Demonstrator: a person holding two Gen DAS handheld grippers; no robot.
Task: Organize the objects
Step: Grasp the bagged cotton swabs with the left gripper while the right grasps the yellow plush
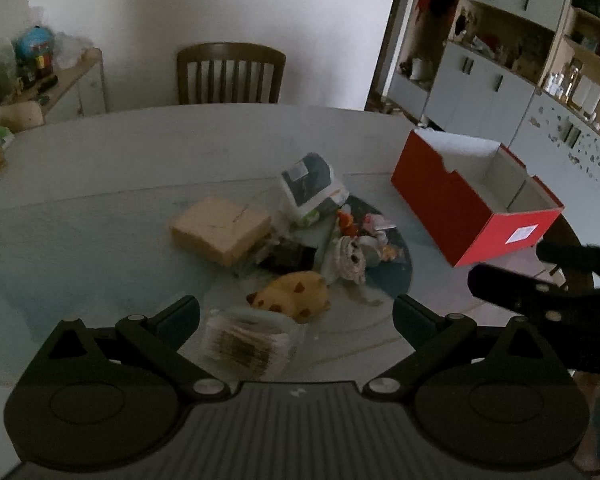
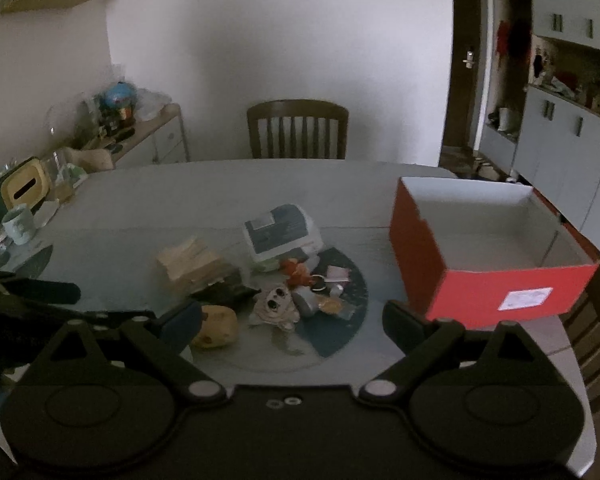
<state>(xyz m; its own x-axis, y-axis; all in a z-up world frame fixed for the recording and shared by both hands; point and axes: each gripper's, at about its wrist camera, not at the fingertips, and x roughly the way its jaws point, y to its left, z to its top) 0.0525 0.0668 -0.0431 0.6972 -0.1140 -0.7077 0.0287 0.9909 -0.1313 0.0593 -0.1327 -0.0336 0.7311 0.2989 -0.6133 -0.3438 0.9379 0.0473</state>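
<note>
Pale oval dining table [image 2: 148, 188]: cluttered pile beside my open-topped red cardboard box [image 2: 496, 280]; left gripper [image 1: 296, 316] and right gripper [image 2: 292, 320] hover, both released, empty.

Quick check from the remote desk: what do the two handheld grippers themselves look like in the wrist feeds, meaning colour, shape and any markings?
Both are matte black. The left gripper has two round disc housings, angled linkage arms with silver pivot pins, a ribbed grey centre plate with a small white mark, and dark bluish pads on its fingertips. The right gripper matches, but its centre plate is smooth with two small metal rings. No cables or sleeves are visible.
</note>
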